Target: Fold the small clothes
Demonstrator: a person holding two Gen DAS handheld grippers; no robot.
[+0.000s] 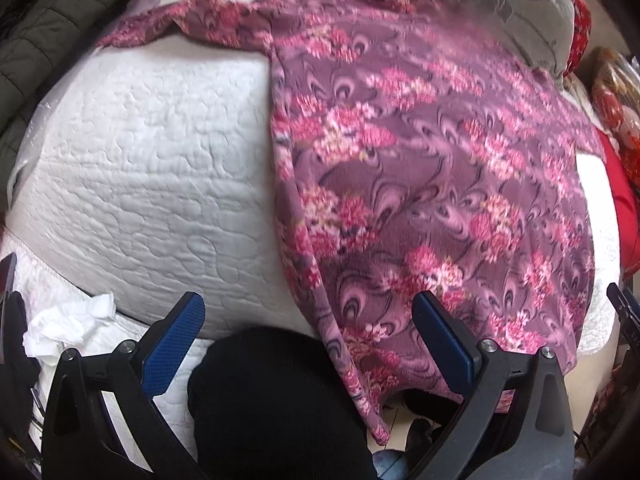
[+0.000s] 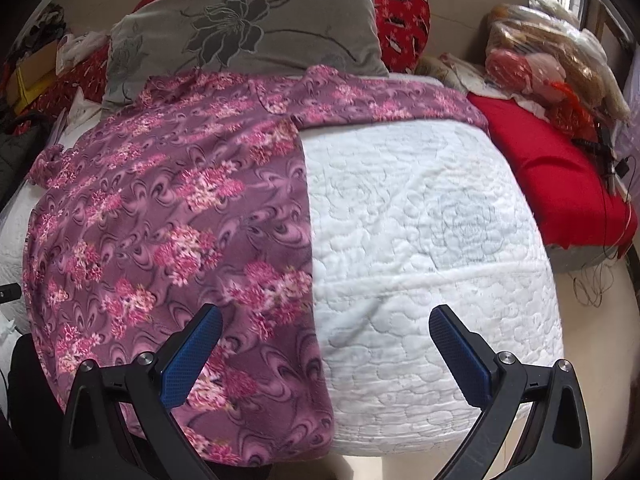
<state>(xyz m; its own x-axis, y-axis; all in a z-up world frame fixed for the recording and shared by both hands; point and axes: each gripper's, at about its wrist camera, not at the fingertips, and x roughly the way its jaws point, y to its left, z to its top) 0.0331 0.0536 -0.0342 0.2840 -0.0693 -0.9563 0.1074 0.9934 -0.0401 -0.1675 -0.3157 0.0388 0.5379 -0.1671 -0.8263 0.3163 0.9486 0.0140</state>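
A purple floral garment (image 1: 432,168) lies spread flat on a white quilted mattress (image 1: 152,168), its hem hanging over the near edge. Both sleeves extend sideways along the far side, close to a grey pillow (image 2: 248,28).

Left wrist view: the left tongs (image 1: 308,316) are spread wide and hold nothing. The garment's left side edge runs down between the two fingers; the right finger (image 1: 444,332) stands in front of the hanging hem, the left finger (image 1: 176,340) in front of bare mattress. Whether either finger touches the cloth cannot be told. A black, rounded cloth mass (image 1: 272,392) sits between the fingers at the bottom. Crumpled white tissue (image 1: 68,324) lies at lower left, and a dark quilted jacket (image 1: 44,40) at upper left.

Right wrist view: the right tongs (image 2: 326,344) are likewise spread and empty. The garment (image 2: 168,220) covers the left half of the mattress (image 2: 420,240); its right side edge runs down between the fingers, nearer the left finger (image 2: 192,360). A red cushion (image 2: 552,184) lies at right, with plastic-wrapped bundles (image 2: 548,52) behind it.
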